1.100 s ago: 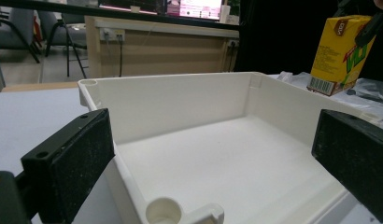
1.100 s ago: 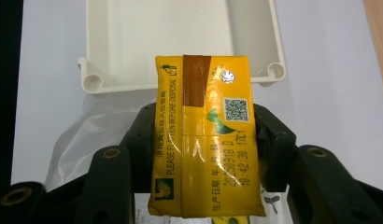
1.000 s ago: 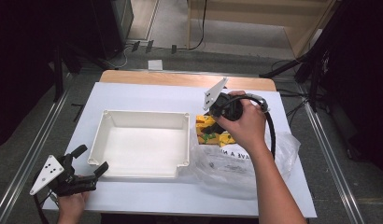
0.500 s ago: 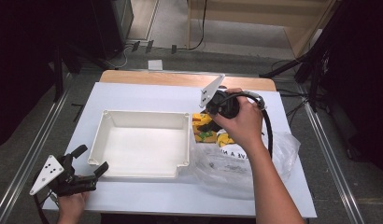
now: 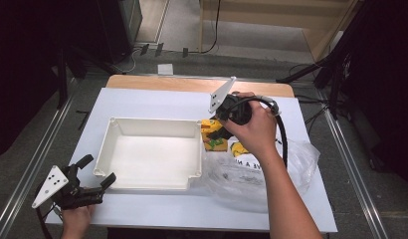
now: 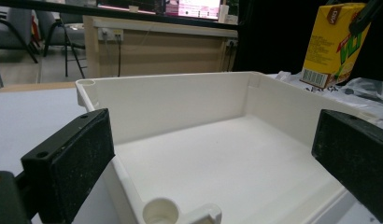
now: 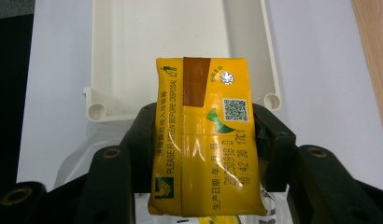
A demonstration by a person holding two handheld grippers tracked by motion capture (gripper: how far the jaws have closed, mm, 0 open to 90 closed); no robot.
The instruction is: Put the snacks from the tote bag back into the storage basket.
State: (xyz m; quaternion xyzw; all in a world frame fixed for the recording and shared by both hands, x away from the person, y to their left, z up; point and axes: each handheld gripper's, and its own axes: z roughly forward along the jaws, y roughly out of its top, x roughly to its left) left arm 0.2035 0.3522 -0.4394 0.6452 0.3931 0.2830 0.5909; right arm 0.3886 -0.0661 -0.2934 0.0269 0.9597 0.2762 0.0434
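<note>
White bench (image 5: 142,209), dark room. Right gripper (image 7: 206,135) jaws clamp yellow drink carton (image 7: 203,140), held up just beside white tray (image 5: 150,154). Left gripper (image 5: 87,181) jaws wide, empty. Likely next: carry over tray, lower, release.

A tray (image 5: 150,154) lies on the worktop (image 5: 142,102) left of centre, and a plastic bag (image 5: 261,174) lies just to its right, touching the tray's right wall. The right hand-held gripper (image 5: 217,130) holds a drink carton (image 7: 203,135) above the gap between tray and bag, with more cartons (image 5: 239,148) below it at the bag's far edge. The left hand-held gripper (image 5: 95,173) sits at the near left corner of the worktop, just beside the tray's near left corner, jaws spread towards the tray.
</note>
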